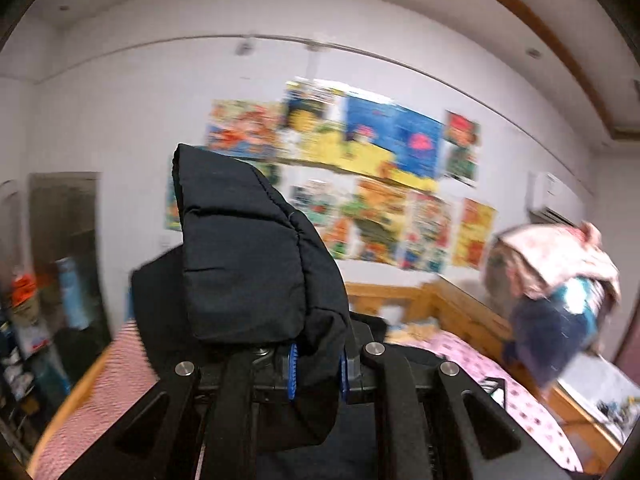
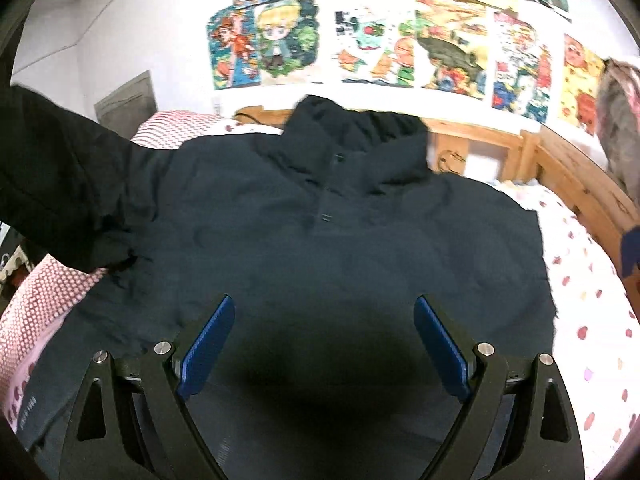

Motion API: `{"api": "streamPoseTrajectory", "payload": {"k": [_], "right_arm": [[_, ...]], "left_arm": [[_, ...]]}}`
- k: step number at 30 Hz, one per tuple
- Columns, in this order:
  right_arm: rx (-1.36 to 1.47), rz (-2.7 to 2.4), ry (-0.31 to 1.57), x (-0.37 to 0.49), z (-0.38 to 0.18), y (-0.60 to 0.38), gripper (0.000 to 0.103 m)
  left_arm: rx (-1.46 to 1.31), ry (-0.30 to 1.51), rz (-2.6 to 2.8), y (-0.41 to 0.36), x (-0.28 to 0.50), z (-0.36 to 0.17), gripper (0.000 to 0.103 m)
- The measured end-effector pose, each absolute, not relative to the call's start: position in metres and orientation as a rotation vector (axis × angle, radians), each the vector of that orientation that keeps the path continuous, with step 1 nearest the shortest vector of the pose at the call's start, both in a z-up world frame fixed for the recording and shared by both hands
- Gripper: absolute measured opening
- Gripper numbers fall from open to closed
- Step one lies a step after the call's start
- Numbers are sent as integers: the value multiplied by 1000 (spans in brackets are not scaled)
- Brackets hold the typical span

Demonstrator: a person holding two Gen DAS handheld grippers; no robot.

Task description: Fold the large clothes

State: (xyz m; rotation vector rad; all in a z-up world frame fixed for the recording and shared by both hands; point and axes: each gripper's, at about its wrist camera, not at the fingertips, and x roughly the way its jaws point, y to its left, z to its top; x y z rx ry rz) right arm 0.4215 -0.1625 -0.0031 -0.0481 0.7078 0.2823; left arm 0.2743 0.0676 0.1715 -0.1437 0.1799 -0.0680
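A large dark navy padded jacket (image 2: 328, 240) lies front up on the bed, its collar toward the headboard. Its left sleeve (image 2: 60, 184) is lifted off the bed and stretches out to the left. My left gripper (image 1: 318, 372) is shut on that sleeve's end (image 1: 248, 256), which stands up puffy in front of the left wrist camera. My right gripper (image 2: 324, 344) hovers open just above the jacket's lower middle, blue pads (image 2: 206, 348) wide apart with nothing between them.
The bed has a pink dotted sheet (image 2: 592, 320) and a wooden frame (image 2: 560, 164). Cartoon posters (image 2: 400, 40) cover the wall behind. A pile of clothes (image 1: 556, 292) hangs at the right. A cluttered shelf (image 1: 24, 320) stands at the left.
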Motion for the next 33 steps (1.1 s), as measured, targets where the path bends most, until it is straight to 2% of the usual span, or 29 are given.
{"api": "streamPoseTrajectory", "payload": {"k": [5, 15, 26, 31, 33], "right_arm": [[-54, 206, 719, 417, -9, -201, 88], [-22, 72, 747, 415, -22, -278, 88], [47, -26, 692, 418, -30, -326, 88], [152, 1, 684, 424, -34, -339, 88], [183, 22, 686, 424, -38, -341, 88]], "left_arm": [[-112, 239, -223, 7, 304, 150, 13], [-104, 443, -372, -76, 362, 67, 13], [-53, 764, -432, -118, 413, -19, 14], [-60, 844, -418, -116, 416, -42, 17], [-62, 867, -430, -116, 415, -47, 25]]}}
